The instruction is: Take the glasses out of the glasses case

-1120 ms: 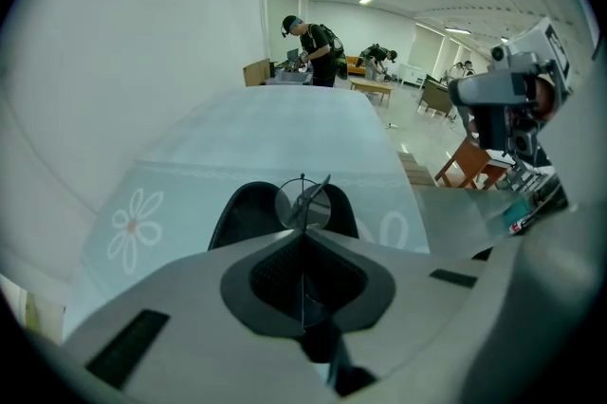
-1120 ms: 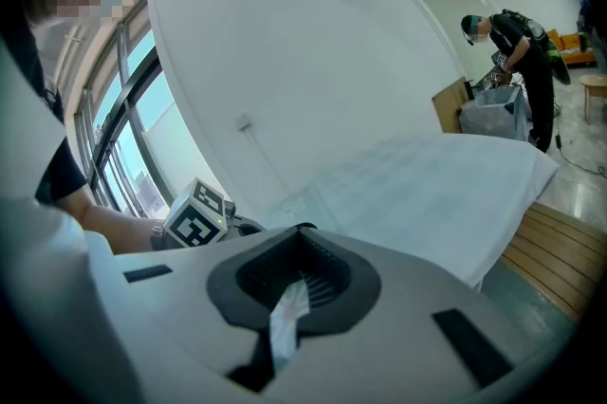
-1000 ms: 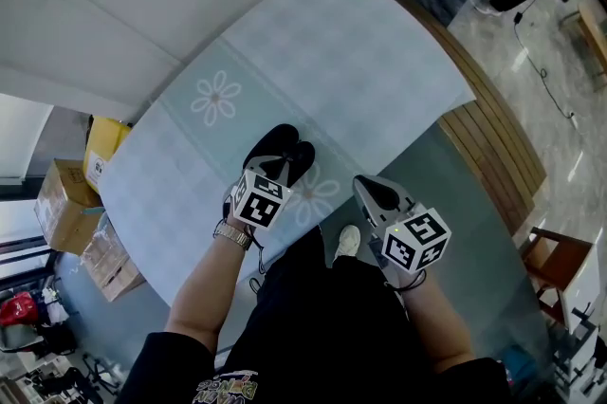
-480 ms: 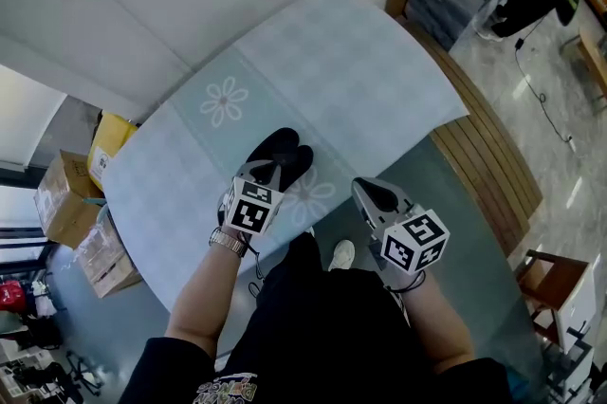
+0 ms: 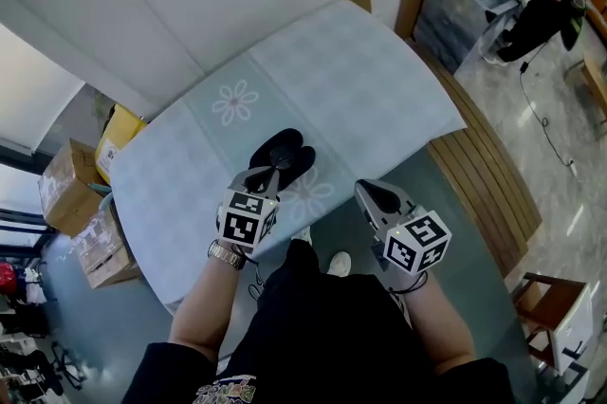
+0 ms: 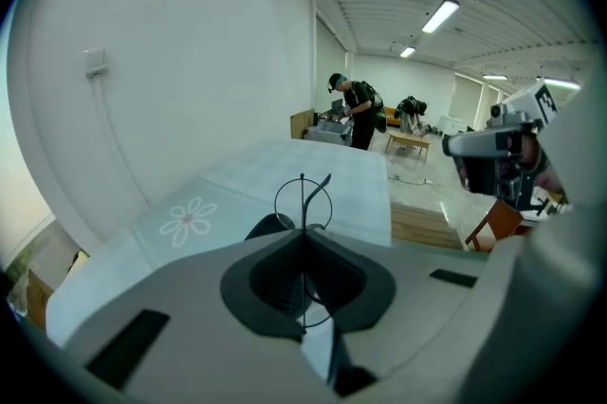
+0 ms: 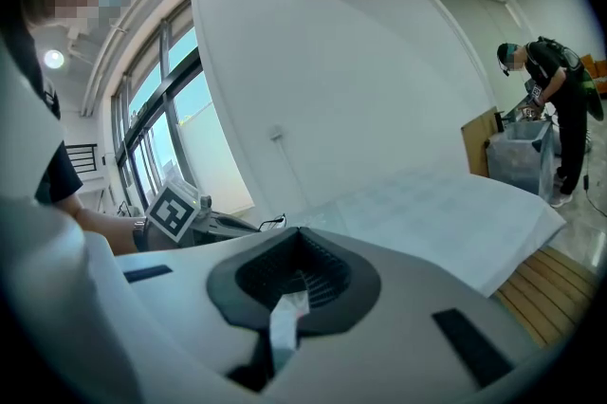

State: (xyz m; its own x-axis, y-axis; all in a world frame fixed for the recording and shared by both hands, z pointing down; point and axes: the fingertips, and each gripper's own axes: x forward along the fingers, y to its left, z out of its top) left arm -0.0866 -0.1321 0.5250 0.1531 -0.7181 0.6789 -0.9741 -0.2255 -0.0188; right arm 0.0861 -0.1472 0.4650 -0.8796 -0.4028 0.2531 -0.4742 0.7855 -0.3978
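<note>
Quick rundown of my gear, head view mostly:
- left gripper (image 5: 272,168): light grey plastic shell, black ribbed pads (image 6: 275,274) inside jaws, black slots on flanks
- right gripper (image 5: 373,191): same build, same colours
- each has marker cube, left cube (image 5: 247,217) and right cube (image 5: 418,242): white faces, black square patterns
- metal-link watch (image 5: 228,253) on left wrist
- black short sleeves (image 5: 159,366), black trousers (image 5: 318,317)
- colourful print (image 5: 228,387) on shirt, bottom edge of frame
- white sneaker (image 5: 339,264), lower middle
</note>
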